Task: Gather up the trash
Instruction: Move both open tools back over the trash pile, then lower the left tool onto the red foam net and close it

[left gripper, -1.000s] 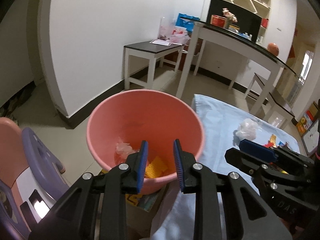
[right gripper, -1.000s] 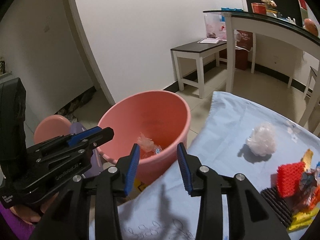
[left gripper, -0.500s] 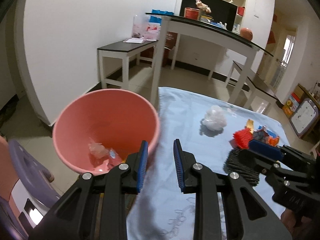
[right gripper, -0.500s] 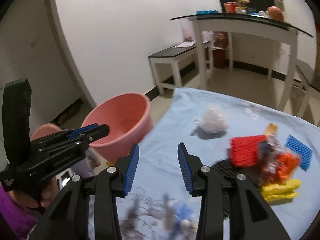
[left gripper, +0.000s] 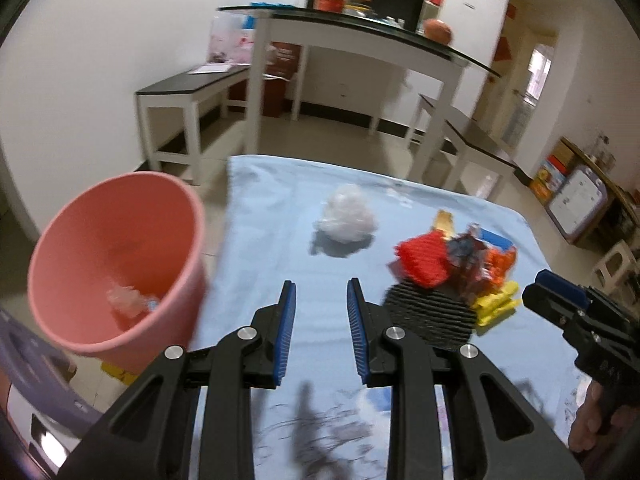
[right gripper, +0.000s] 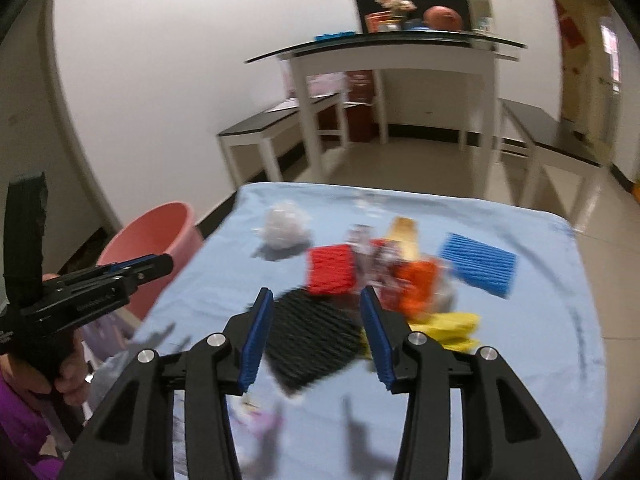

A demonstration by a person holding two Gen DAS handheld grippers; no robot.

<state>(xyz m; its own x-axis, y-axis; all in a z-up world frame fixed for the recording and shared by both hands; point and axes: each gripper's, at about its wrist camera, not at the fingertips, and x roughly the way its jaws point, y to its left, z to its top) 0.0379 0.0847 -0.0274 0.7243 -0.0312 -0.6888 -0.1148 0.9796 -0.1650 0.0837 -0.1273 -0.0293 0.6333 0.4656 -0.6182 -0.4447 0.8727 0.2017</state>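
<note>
Left gripper (left gripper: 320, 312): my fingers stand parted with nothing between them, hovering over bare cloth.
Right gripper (right gripper: 316, 328): my fingers are widening, nothing pinched; the black ribbed mesh pad (right gripper: 312, 336) shows in the gap, below them.
Trash location: a heap at the middle of the desk with the light blue cloth (right gripper: 540, 320): red knitted square (right gripper: 332, 270), orange crumpled piece (right gripper: 416, 284), yellow crumpled piece (right gripper: 452, 328), blue ribbed rectangle (right gripper: 478, 264) at 2 o'clock of the heap, white crumpled plastic wad (left gripper: 348, 218) at 10 o'clock.
Bin: round pink plastic bucket (left gripper: 116, 256) stands off the desk's left edge, at 9 o'clock of the heap; some scraps already lie inside.
Step in hand: I judge this an approach to the heap with the right gripper.
Technique: descend squarely over one piece, straddle it fully, pinch only that piece, avoid snagging the cloth.
Hard to read: motion blur smears the heap; the dark wrapper-like item in its middle cannot be identified.
</note>
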